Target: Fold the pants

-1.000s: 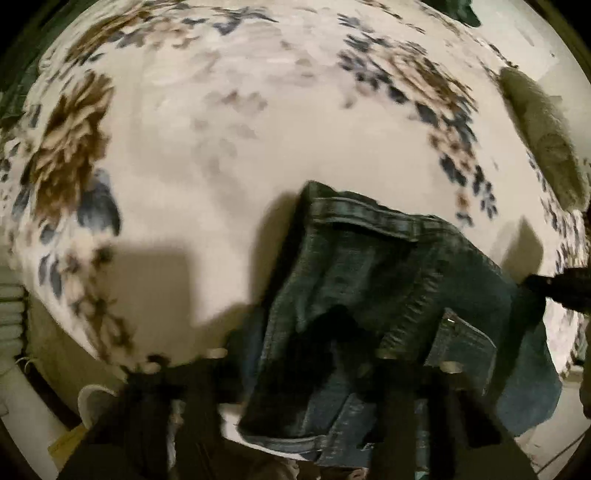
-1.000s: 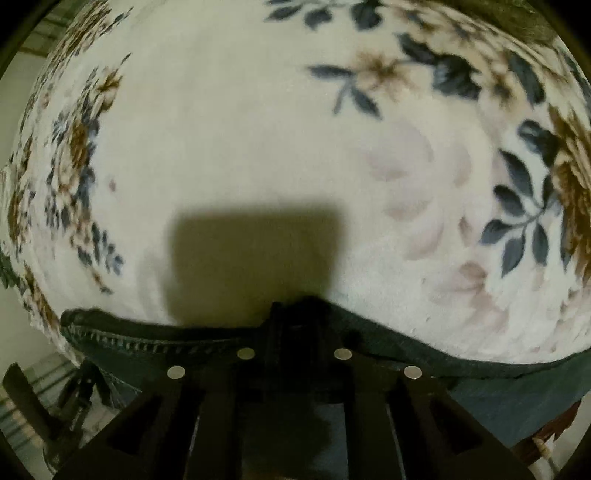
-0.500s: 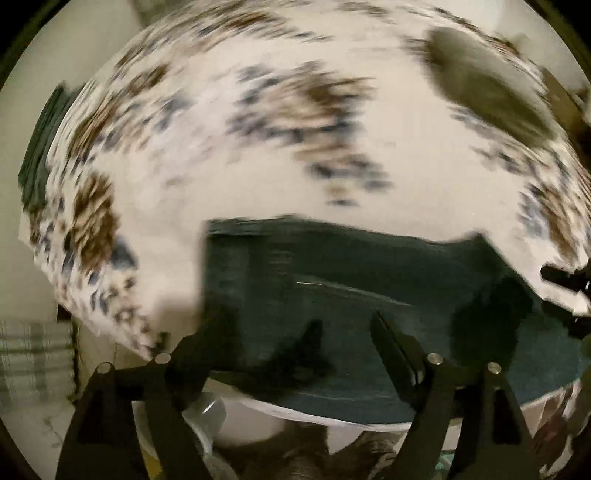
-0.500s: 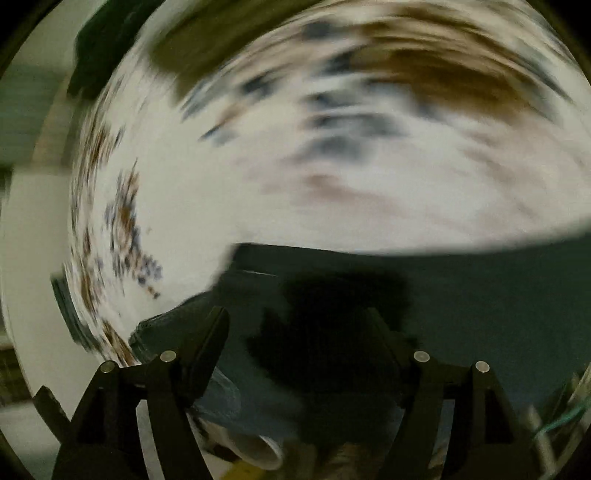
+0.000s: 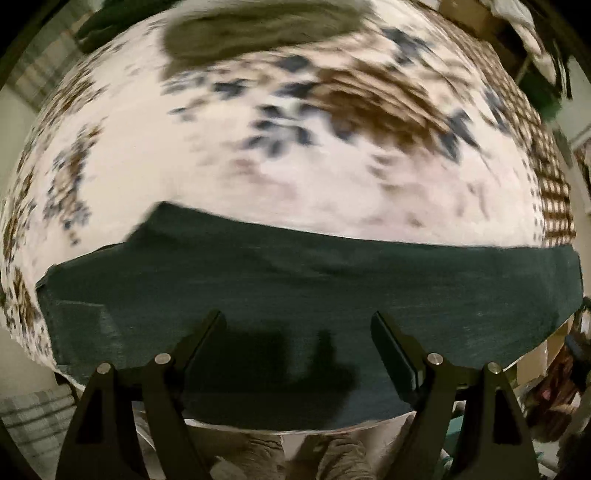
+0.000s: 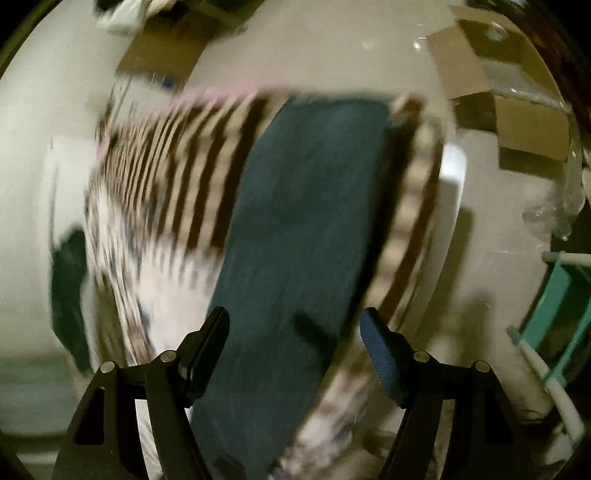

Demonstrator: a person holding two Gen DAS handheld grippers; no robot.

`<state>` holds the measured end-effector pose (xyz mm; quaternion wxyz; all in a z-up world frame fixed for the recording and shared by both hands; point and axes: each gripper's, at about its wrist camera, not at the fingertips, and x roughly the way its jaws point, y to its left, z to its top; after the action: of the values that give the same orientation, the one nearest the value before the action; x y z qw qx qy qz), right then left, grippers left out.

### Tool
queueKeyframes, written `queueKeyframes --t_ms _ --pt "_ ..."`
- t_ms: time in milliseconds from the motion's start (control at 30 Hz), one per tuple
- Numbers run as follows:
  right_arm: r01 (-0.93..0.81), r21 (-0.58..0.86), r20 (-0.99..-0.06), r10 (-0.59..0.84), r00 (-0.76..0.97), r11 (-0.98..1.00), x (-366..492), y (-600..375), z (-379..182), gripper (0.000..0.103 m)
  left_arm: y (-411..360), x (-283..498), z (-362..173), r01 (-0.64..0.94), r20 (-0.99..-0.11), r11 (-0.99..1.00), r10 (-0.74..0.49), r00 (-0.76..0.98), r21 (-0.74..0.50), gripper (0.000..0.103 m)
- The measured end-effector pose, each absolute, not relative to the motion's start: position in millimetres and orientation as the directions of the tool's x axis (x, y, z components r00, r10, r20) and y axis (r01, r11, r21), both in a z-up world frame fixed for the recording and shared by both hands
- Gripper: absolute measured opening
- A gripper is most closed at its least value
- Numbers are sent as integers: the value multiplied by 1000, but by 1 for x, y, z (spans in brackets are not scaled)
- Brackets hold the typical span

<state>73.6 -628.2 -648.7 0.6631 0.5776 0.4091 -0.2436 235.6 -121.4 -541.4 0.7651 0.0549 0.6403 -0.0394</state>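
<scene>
Dark blue jeans [image 5: 303,280] lie flat as a long band across the near edge of a flower-print blanket [image 5: 258,158]. My left gripper [image 5: 297,325] hangs open above the middle of the jeans, with nothing between its fingers. In the right wrist view the jeans [image 6: 306,206] run away from me as a blue strip over the blanket's striped border [image 6: 177,166]. My right gripper [image 6: 295,323] is open above that strip and holds nothing. Both views are blurred by motion.
An olive-grey cloth [image 5: 251,29] lies at the blanket's far side. Cardboard boxes [image 6: 517,110] and a teal rack [image 6: 554,306] stand on the pale floor to the right of the bed. Grey fabric [image 5: 332,458] shows below the near edge.
Both grippers went from shut on the jeans to open and swept sideways. The bunched jeans now lie spread out flat. The right view has swung round towards the floor and boxes.
</scene>
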Motion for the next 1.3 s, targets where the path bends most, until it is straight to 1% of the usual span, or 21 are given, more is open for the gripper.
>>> queueKeyframes --t_ms 67,133,267,400,433,467,500,533,567,733,800,833,867,900,967,1067,1133,1200,1300 --pt "780 606 -795 139 590 158 63 -661 -664 76 -147 237 -554 156 -987 986 29 158 54 80" --pt "756 640 -768 144 624 138 66 -668 -679 75 -169 238 -568 182 -990 980 52 133 76 80" --pt "716 680 -733 169 659 154 81 -674 -704 73 -193 240 -593 199 -992 975 84 95 101 80" --pt "656 721 -691 161 705 222 95 -665 -704 71 -198 243 -612 180 -993 977 102 63 112 80" --pt "632 740 -670 170 723 228 97 -666 -704 69 -197 244 -614 175 -993 978 103 61 112 82" --pt "618 751 -658 178 732 231 100 -666 -704 68 -196 244 -616 170 -992 978 109 63 119 88" --pt "605 761 -646 187 740 235 104 -666 -706 68 -195 245 -618 168 -991 978 118 69 128 91" --pt "590 773 -632 196 750 235 107 -667 -708 68 -195 245 -621 166 -989 976 128 74 139 98" --pt "578 782 -621 204 757 235 109 -667 -706 68 -193 246 -623 162 -988 976 132 75 143 103" --pt "515 821 -567 252 784 246 125 -665 -710 68 -173 246 -636 101 -998 994 42 46 47 103" --pt "482 842 -536 271 799 243 131 -663 -712 64 -167 246 -639 84 -999 996 9 43 13 103" --pt "474 848 -528 286 800 239 134 -661 -713 56 -166 246 -639 83 -999 997 0 46 4 103" --pt "470 848 -527 290 799 246 137 -660 -715 50 -166 246 -640 82 -999 997 -6 49 -2 103" --pt "476 841 -537 286 793 258 138 -658 -717 47 -165 245 -640 80 -998 997 -13 53 -9 103" --pt "500 813 -575 273 771 299 143 -654 -718 34 -164 243 -641 77 -998 997 -24 62 -19 103" --pt "522 772 -619 242 747 362 147 -645 -711 25 -156 239 -642 79 -997 997 -29 70 -23 103" --pt "508 764 -618 227 753 397 148 -636 -699 21 -153 237 -641 80 -998 997 -28 64 -23 103" --pt "482 774 -602 240 762 411 152 -626 -691 21 -153 239 -641 78 -998 997 -24 51 -20 103" --pt "495 765 -618 254 744 412 160 -619 -697 21 -157 243 -641 68 -999 998 -16 43 -13 103"
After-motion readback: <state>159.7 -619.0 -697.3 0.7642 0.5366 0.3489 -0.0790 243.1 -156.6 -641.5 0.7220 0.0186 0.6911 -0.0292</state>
